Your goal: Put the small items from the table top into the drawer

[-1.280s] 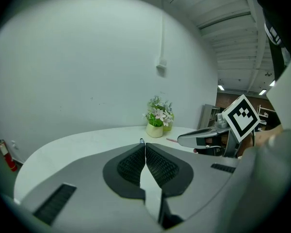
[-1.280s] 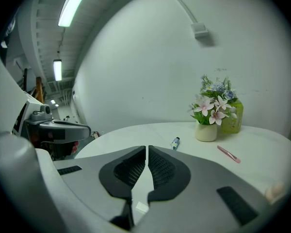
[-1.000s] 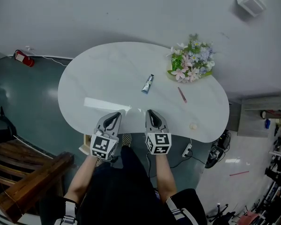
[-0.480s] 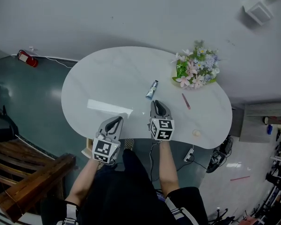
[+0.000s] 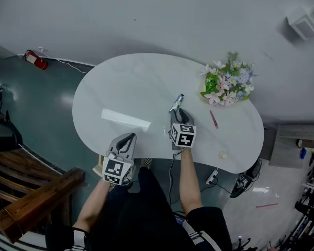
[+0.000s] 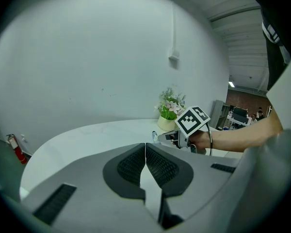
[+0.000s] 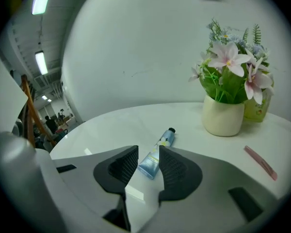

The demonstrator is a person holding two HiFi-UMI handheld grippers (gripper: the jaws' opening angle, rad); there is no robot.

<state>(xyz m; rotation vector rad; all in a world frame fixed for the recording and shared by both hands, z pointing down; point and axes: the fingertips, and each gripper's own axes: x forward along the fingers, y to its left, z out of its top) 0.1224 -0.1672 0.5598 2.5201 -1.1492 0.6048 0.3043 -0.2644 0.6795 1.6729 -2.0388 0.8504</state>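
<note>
Seen from above, the right gripper covers the near end of the tube. A small pale round thing, well in front of the flower pot, is too small to make out. A tan corner pokes out below the table, far to the left of the pot, and the left gripper half hides it. The tube lies flat on the white table, near the pot on its left, and a pink stick lies just in front of the pot. It is pale blue with a black cap, a flower print and a flat crimped end. The right gripper's jaws have just been opening, and the crimped end sits between them without being squeezed. The left gripper's jaws are pressed together on nothing
</note>
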